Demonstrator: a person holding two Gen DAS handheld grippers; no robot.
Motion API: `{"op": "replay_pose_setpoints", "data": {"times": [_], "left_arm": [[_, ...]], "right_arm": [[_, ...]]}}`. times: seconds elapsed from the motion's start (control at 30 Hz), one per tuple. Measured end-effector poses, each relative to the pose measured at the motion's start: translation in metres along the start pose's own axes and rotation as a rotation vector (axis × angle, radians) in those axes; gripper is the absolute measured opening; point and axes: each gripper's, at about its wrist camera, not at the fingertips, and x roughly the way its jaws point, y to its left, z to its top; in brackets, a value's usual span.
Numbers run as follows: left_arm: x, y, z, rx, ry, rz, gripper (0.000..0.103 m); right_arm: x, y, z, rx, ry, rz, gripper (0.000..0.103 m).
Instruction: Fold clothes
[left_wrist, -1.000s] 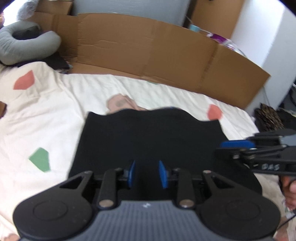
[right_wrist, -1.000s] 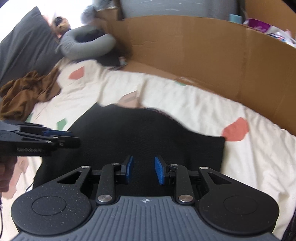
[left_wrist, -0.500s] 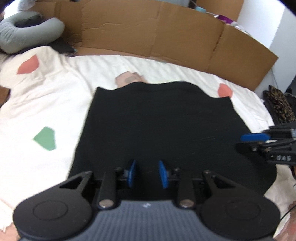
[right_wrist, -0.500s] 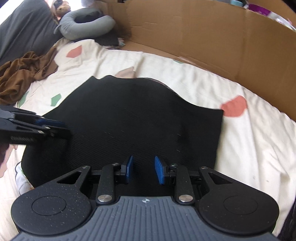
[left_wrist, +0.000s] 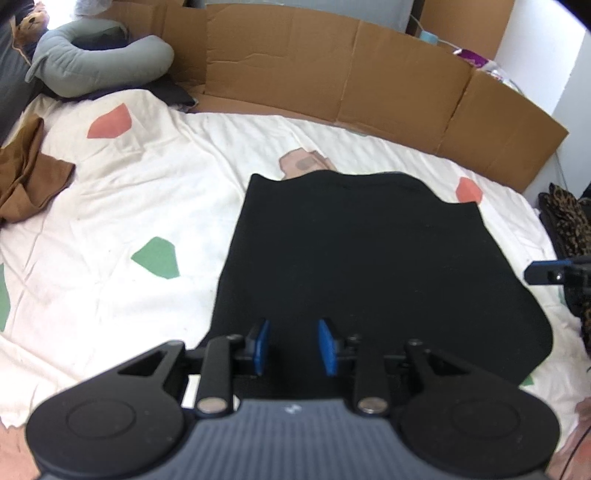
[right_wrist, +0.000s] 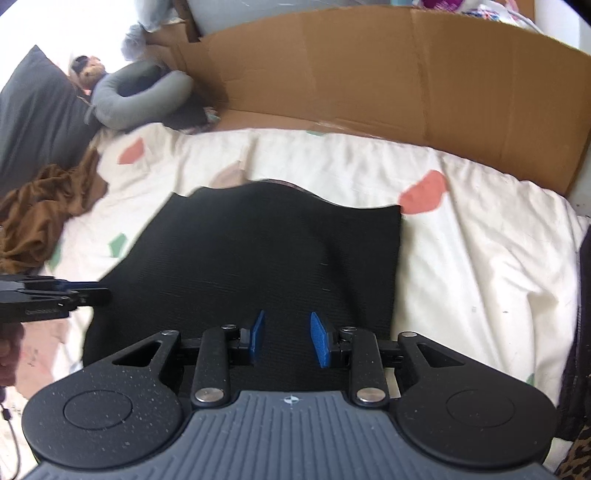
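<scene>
A black garment (left_wrist: 369, 258) lies folded flat as a broad rectangle on the white bed sheet (left_wrist: 110, 221). My left gripper (left_wrist: 293, 332) hovers over its near left edge, jaws apart, nothing between the blue pads. My right gripper (right_wrist: 286, 325) hangs over the near right part of the black garment (right_wrist: 266, 251); its jaws are opening and hold nothing. Each gripper shows from the side in the other's view: the right gripper (left_wrist: 546, 273) at the garment's right edge, the left gripper (right_wrist: 85, 293) at its left edge.
A crumpled brown garment (right_wrist: 40, 214) lies at the bed's far left, near a dark pillow (right_wrist: 33, 118) and a grey neck pillow (left_wrist: 99, 66). A cardboard wall (left_wrist: 369, 81) lines the far side. Leopard-print cloth (left_wrist: 569, 221) sits off the right edge.
Both grippers have drawn back toward the garment's near edge and apart from each other, so more of the bed shows. The garment lies still and flat.
</scene>
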Motion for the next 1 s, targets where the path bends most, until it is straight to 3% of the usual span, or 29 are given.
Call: {"op": "replay_pose_setpoints", "data": {"times": [0.33, 0.57, 0.7, 1.0], "left_arm": [[-0.005, -0.028, -0.006, 0.012, -0.016, -0.082, 0.032], [0.010, -0.039, -0.030, 0.026, 0.054, -0.119, 0.032], [0.011, -0.030, -0.042, 0.028, 0.071, -0.104, 0.032], [-0.009, -0.014, -0.053, 0.040, 0.049, -0.032, 0.033]], "right_arm": [[-0.001, 0.035, -0.009, -0.020, 0.016, 0.041, 0.037], [0.021, 0.041, -0.035, -0.135, 0.086, -0.004, 0.037], [0.025, 0.037, -0.048, -0.203, 0.126, -0.024, 0.037], [0.006, 0.011, -0.065, -0.219, 0.159, -0.088, 0.037]]}}
